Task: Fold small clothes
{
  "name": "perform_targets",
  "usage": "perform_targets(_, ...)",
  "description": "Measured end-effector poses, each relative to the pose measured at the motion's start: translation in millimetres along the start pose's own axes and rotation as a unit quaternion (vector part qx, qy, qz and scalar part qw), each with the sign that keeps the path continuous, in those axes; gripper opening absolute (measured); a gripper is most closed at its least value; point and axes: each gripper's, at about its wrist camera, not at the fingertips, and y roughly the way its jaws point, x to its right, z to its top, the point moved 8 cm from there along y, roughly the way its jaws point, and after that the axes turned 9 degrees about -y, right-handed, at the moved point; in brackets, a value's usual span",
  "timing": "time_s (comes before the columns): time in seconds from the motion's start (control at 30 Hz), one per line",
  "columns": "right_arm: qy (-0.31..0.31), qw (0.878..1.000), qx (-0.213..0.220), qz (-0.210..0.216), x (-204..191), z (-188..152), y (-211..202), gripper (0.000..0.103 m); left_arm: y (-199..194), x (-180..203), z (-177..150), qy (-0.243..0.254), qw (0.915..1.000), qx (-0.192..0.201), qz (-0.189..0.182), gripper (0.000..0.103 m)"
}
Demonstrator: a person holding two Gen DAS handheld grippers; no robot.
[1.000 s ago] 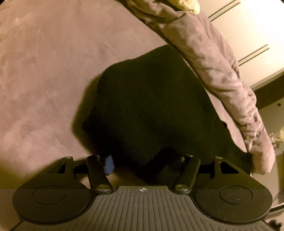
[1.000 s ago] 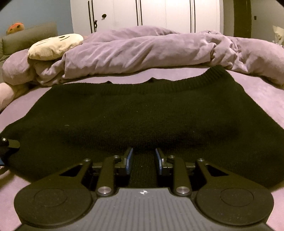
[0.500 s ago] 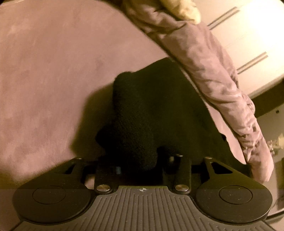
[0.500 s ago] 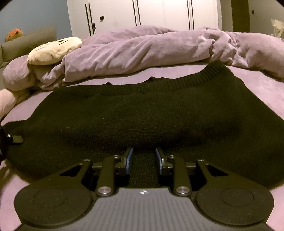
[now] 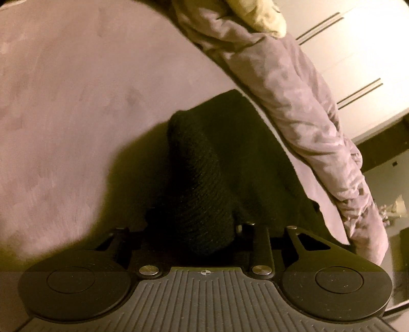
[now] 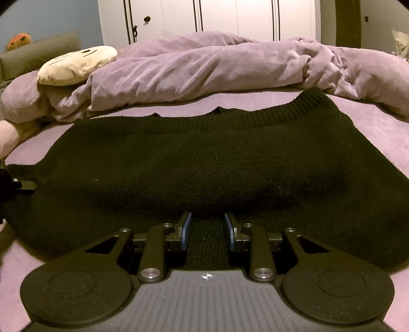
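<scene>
A black knit sweater (image 6: 204, 158) lies spread flat on the purple bed sheet (image 6: 378, 127), ribbed hem toward the far side. My right gripper (image 6: 207, 231) stands open over its near edge, the knit showing between the blue pads. My left gripper (image 5: 202, 237) is shut on the sweater (image 5: 204, 178), a bunched fold of knit rising between its fingers and hiding the pads. The left gripper also shows at the far left of the right wrist view (image 6: 18, 184), at the sweater's left edge.
A rumpled purple duvet (image 6: 217, 69) lies along the far side of the bed. A cream plush pillow (image 6: 76, 65) sits at the back left. White wardrobe doors (image 6: 217, 18) stand behind. Bare sheet (image 5: 64, 115) stretches left of the sweater in the left wrist view.
My left gripper went from open to shut on the sweater's edge and has lifted it, bunching the knit upward. My right gripper stayed open and barely moved.
</scene>
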Motion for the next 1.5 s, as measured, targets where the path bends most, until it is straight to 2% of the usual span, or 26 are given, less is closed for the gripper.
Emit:
perform_targets(0.13, -0.003, 1.0, -0.005, -0.003, -1, 1, 1, 0.027, 2, -4, -1, -0.011, 0.9999, -0.003, 0.004, 0.037)
perform_targets(0.2, -0.004, 1.0, -0.008, -0.003, -1, 1, 1, 0.027, 4, -7, -1, -0.025, 0.9996, -0.007, 0.008, 0.043)
perform_targets(0.37, -0.003, 1.0, -0.009, -0.001, -1, 2, 1, 0.027, 10, -15, 4, -0.068, 0.9974, -0.024, -0.001, 0.05)
perform_targets(0.43, -0.003, 1.0, -0.009, -0.002, -1, 2, 2, 0.027, 11, -17, 7, -0.082, 0.9962, -0.028, -0.005, 0.049)
perform_targets(0.47, -0.003, 1.0, -0.01, -0.002, -1, 1, 2, 0.027, 11, -16, 7, -0.081, 0.9964, -0.026, -0.004, 0.043)
perform_targets(0.6, -0.008, 1.0, -0.012, -0.001, -1, 1, 2, 0.027, 5, -1, 8, -0.026, 0.9996, -0.007, 0.011, 0.033)
perform_targets(0.7, -0.01, 1.0, -0.012, 0.0, -1, 1, 3, 0.027, -5, 12, 7, 0.003, 0.9999, 0.01, 0.013, 0.031)
perform_targets(0.93, -0.009, 1.0, -0.013, 0.006, 1, 2, 3, 0.027, -35, 60, 6, 0.077, 0.9958, 0.048, -0.013, 0.029)
perform_targets(1.07, -0.004, 1.0, -0.012, 0.011, 2, 1, 3, 0.027, -49, 96, -4, 0.14, 0.9875, 0.068, -0.022, 0.029)
perform_targets(1.23, 0.005, 1.0, -0.009, 0.021, 5, -1, 2, 0.027, -62, 144, -27, 0.212, 0.9728, 0.088, -0.034, 0.028)
perform_targets(1.33, 0.012, 0.999, -0.003, 0.031, 8, -3, 3, 0.027, -67, 174, -51, 0.264, 0.9587, 0.096, -0.047, 0.028)
perform_targets(1.43, 0.022, 0.999, 0.006, 0.045, 12, -6, 3, 0.027, -65, 207, -90, 0.333, 0.9365, 0.099, -0.051, 0.028)
perform_targets(1.5, 0.043, 0.997, 0.013, 0.065, 18, -6, 0, 0.028, -60, 223, -117, 0.361, 0.9266, 0.089, -0.054, 0.028)
